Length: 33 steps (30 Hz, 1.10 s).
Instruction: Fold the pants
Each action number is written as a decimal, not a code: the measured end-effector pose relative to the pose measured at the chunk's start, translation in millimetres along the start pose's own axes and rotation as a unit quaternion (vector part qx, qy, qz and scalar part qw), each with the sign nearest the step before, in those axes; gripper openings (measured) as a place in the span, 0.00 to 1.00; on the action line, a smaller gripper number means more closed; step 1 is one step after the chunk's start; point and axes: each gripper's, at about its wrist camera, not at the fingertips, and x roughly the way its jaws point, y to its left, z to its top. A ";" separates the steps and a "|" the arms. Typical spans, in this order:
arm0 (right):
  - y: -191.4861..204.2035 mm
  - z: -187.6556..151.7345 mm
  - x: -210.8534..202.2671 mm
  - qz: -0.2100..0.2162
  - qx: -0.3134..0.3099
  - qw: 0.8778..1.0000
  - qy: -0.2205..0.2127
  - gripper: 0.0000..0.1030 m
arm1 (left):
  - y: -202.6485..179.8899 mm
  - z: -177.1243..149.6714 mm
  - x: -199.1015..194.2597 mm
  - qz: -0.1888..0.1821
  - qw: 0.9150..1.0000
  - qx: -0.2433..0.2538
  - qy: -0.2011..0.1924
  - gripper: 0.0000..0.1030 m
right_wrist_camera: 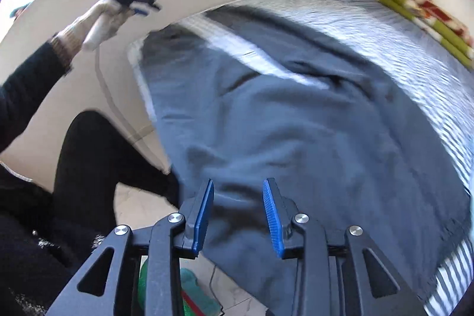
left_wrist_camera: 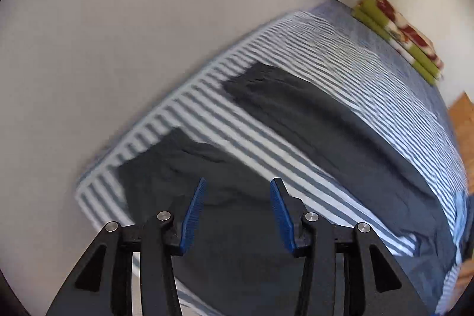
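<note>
Lying below open right claw (right_wrist_camera: 238, 199): pants (right_wrist_camera: 296, 123)

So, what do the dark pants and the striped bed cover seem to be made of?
The pants look like a soft, matte woven cloth, perhaps cotton: they lie in loose creases without shine. The bed cover looks like thin, matte woven fabric with blue and white stripes and fine wrinkles; blur hides the weave itself.

Both grippers, the left gripper (left_wrist_camera: 237, 185) and right gripper (right_wrist_camera: 238, 185), have black linkage arms, silver screws and ribbed blue pads; the person wears a white glove (right_wrist_camera: 100, 19), dark sleeve (right_wrist_camera: 26, 85) and dark trousers (right_wrist_camera: 89, 165).
</note>
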 end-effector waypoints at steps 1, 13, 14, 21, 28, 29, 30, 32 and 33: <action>-14.6 -2.6 -8.4 -0.015 0.026 0.999 -0.010 0.31 | -31.6 -6.1 4.5 -0.033 0.999 0.026 0.011 0.47; -113.3 -54.4 -72.0 -0.125 0.173 0.976 -0.049 0.31 | -240.2 -74.3 51.6 -0.157 0.968 0.170 0.096 0.47; -107.3 -55.8 -72.2 -0.117 0.159 0.979 -0.047 0.31 | -230.1 -71.6 49.6 -0.155 0.971 0.159 0.095 0.47; -25.9 -51.1 -34.5 -0.033 0.023 0.999 -0.012 0.31 | -85.9 -51.1 15.7 -0.045 0.996 0.058 0.043 0.48; 39.8 -33.4 6.9 -0.001 -0.076 0.997 0.002 0.34 | 104.8 -29.9 6.5 0.037 0.991 -0.126 0.023 0.61; 43.7 -30.4 11.4 0.002 -0.081 0.997 0.004 0.36 | 126.1 -29.5 9.8 0.038 0.989 -0.143 0.030 0.61; 47.3 -27.8 16.2 0.005 -0.087 0.996 0.008 0.38 | 144.0 -30.4 15.3 0.040 0.985 -0.161 0.038 0.61; 52.7 -22.6 25.6 0.006 -0.099 0.995 0.018 0.41 | 166.8 -33.7 23.8 0.043 0.981 -0.182 0.046 0.61; 54.5 -20.2 29.7 0.007 -0.103 0.994 0.022 0.42 | 174.6 -33.0 28.3 0.044 0.980 -0.186 0.053 0.61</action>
